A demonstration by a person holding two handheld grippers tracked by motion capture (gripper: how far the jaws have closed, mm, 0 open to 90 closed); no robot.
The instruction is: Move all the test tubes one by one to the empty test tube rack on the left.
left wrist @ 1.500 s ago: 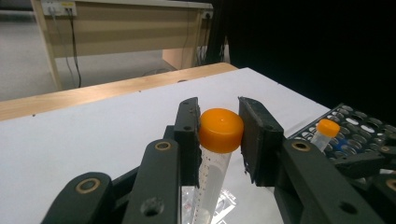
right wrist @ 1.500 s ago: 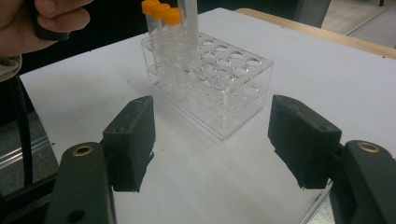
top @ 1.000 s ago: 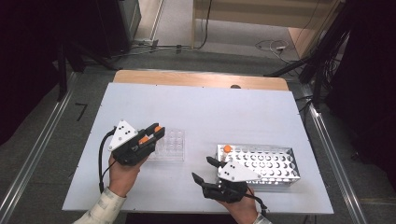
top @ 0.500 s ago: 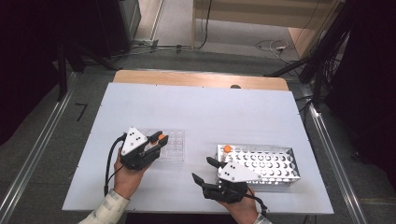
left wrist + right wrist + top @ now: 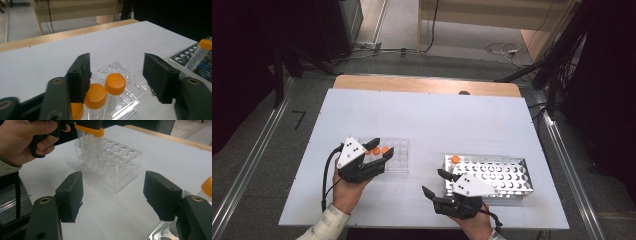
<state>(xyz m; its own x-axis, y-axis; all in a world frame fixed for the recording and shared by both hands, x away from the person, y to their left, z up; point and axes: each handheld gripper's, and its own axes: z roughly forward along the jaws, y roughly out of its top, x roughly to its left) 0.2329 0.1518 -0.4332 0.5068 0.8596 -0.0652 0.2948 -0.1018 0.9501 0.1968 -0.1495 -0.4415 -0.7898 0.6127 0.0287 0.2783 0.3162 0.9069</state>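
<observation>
A clear plastic rack point(image 5: 398, 159) stands left of centre with three orange-capped tubes point(image 5: 115, 83) upright at its left end. My left gripper point(image 5: 380, 149) hovers over those tubes. Its jaws have just been opening and now stand apart on either side of the nearest cap point(image 5: 95, 96) without pressing it. A metal rack point(image 5: 499, 175) at the right holds one orange-capped tube point(image 5: 455, 159) in its near-left corner. My right gripper point(image 5: 435, 182) rests open beside that rack with nothing between its pads, pointing at the clear rack point(image 5: 117, 167).
The white table point(image 5: 437, 120) has bare surface behind both racks. A wooden edge point(image 5: 427, 85) runs along its far side. The left gripper's cable point(image 5: 326, 175) loops off the hand. Dark equipment and floor cables lie beyond the table.
My left gripper's jaws went from shut on an orange-capped tube to apart, and the tube now stands in the clear rack. That hand shifted slightly. The right gripper has not moved.
</observation>
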